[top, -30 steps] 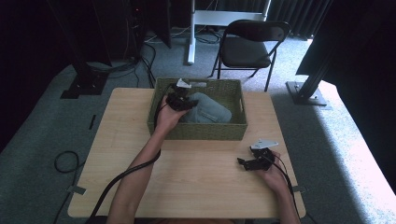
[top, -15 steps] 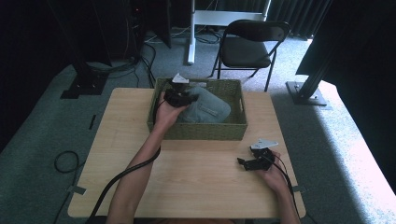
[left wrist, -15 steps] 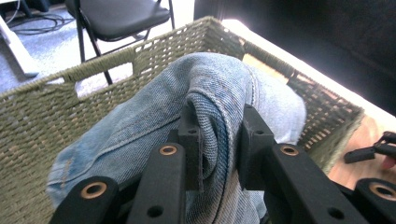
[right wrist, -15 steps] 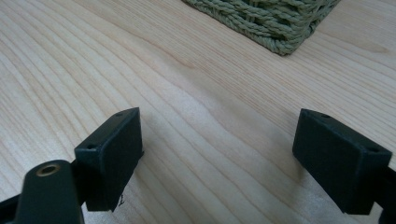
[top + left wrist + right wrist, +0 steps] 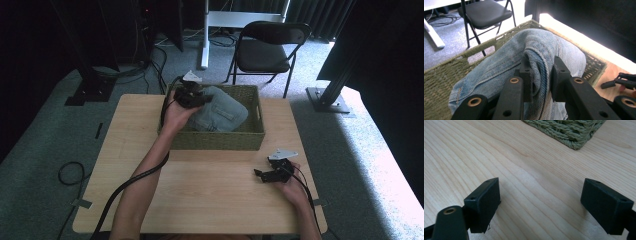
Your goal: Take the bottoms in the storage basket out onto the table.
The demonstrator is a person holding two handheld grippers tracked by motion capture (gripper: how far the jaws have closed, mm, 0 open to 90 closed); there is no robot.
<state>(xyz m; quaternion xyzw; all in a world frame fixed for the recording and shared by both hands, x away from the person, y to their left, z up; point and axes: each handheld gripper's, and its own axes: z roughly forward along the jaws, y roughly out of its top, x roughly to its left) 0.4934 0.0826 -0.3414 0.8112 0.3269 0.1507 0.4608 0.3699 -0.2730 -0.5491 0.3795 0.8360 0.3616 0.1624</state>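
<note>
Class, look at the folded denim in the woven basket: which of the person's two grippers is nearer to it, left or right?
Left. The left gripper is pinching a fold of the denim inside the basket. The right gripper rests open on the table, in front of the basket's near right corner.

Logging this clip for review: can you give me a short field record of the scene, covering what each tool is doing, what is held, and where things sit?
Setting: wooden table, woven basket at its far side
Held item: folded jeans, partly in the basket
Left tool: jaws shut on a fold of the jeans, over the basket's left part
Right tool: jaws open, nothing between them, low over bare tabletop near the basket's corner
Background: black folding chair beyond the table
Stage: jeans gripped, not yet out of the basket
</note>
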